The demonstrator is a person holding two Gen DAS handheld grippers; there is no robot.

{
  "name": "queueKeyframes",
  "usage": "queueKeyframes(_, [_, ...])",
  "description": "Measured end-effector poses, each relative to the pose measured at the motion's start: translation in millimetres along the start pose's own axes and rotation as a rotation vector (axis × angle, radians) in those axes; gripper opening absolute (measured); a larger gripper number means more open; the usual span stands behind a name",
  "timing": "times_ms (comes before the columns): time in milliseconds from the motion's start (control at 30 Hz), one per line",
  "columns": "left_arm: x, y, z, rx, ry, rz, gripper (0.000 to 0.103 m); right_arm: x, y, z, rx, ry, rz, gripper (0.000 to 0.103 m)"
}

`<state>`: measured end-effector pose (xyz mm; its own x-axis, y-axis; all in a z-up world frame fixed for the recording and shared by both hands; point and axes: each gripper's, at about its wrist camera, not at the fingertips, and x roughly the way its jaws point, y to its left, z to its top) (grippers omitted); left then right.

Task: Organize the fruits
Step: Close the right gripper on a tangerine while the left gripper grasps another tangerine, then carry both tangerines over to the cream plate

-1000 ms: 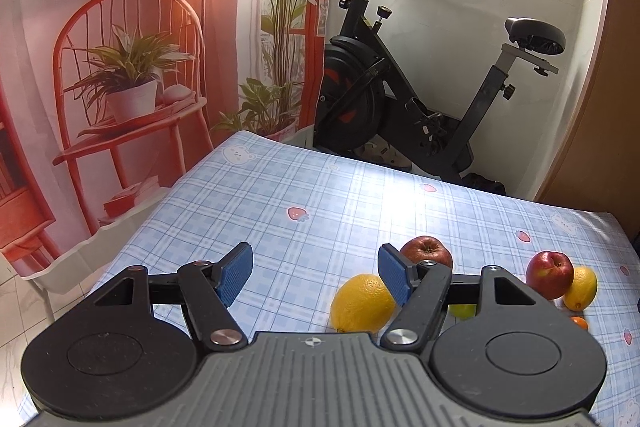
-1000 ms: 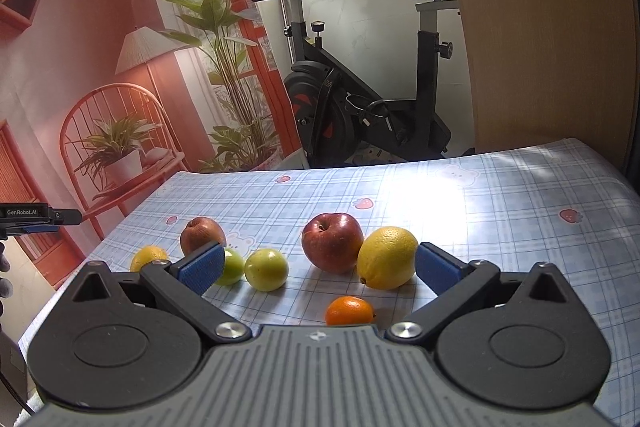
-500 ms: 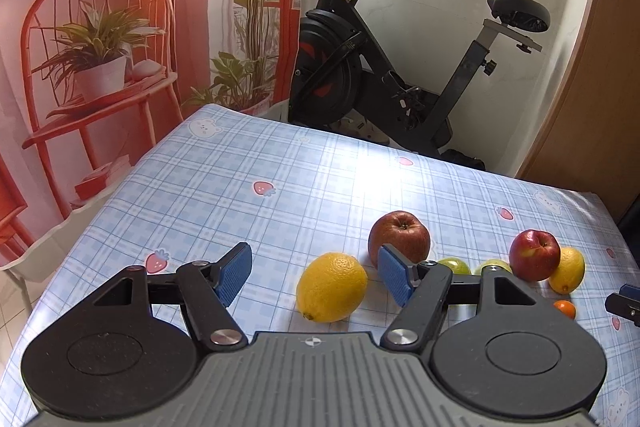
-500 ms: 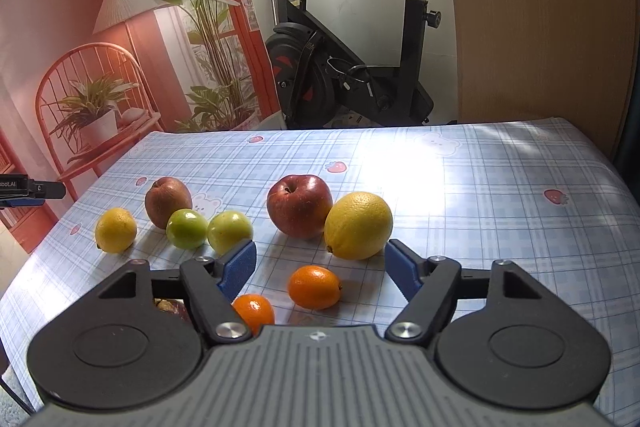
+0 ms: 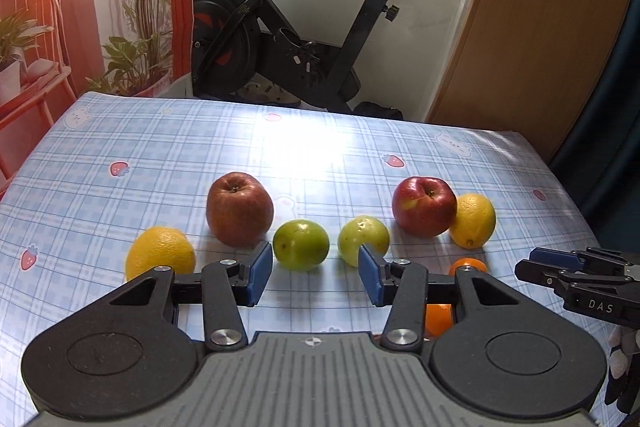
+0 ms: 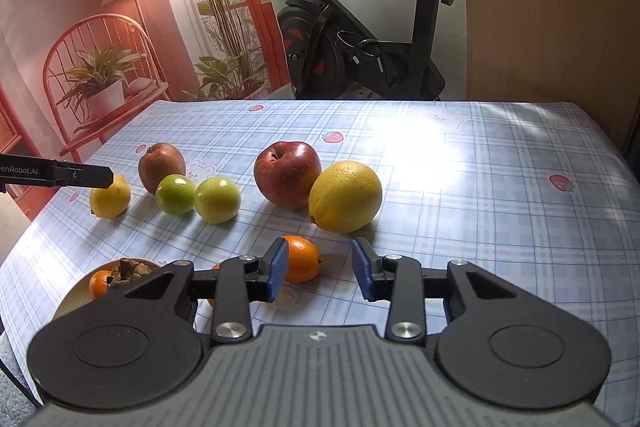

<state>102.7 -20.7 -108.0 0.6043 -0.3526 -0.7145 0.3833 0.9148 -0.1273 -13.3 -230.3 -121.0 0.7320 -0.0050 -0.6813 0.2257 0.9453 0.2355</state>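
On the table (image 5: 168,147), covered in a blue checked cloth with strawberries and bears, the fruit lies in a loose row. Far left is a lemon (image 5: 160,253), partly hidden in the left wrist view behind the left arm of the left tongs (image 5: 315,273). Just right of it and a little farther back sits a dull brownish-red apple (image 5: 239,207). Next come two green fruits side by side: the darker green fruit (image 5: 301,245) lies just ahead of the gap between the open, empty pads, and the paler green fruit (image 5: 366,237) is partly covered by the right pad.

Farther right a shiny red apple (image 5: 424,206) touches a large yellow citrus (image 5: 474,219). Nearer than these lie a small orange (image 6: 301,257) and a second small orange (image 5: 438,317), both mostly hidden by the left tongs in that view.

The right tongs (image 6: 320,275) hang low over the near part of the table, parted and holding nothing; the left pad overlaps the small orange, which sits left of the gap. At the near left, behind the right tongs' arm, a bowl (image 6: 70,301) holds an orange fruit and a brown dried-looking calyx.

Beyond the far table edge stand an exercise bike (image 6: 360,39), a printed backdrop (image 6: 120,27) with chair and plants on the left, and a wooden panel (image 6: 540,7) on the right.
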Motion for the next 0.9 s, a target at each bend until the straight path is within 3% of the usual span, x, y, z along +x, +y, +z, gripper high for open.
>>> queueKeyframes(267, [43.2, -48.3, -3.2, 0.077, 0.139, -0.096, 0.044, 2.7, -13.4, -2.7, 0.006, 0.012, 0.016, 0.037])
queueKeyframes(400, [62.9, -58.3, -5.8, 0.059, 0.209, -0.135, 0.036, 4.1, -18.4, -2.6, 0.019, 0.009, 0.033, 0.037])
queueKeyframes(567, [79.1, -55.8, -7.8, -0.005, 0.288, -0.179, 0.036, 5.8, -22.6, -2.7, 0.032, 0.009, 0.047, 0.037])
queueKeyframes(700, [85.5, -59.8, -4.8, 0.003, 0.316, -0.161, 0.036, 5.1, -27.2, -3.8, 0.05, 0.008, 0.051, 0.037])
queueKeyframes(900, [82.6, -66.1, -5.7, 0.006, 0.322, -0.194, 0.037, 2.3, -30.4, -6.3, 0.066, 0.009, 0.049, 0.037])
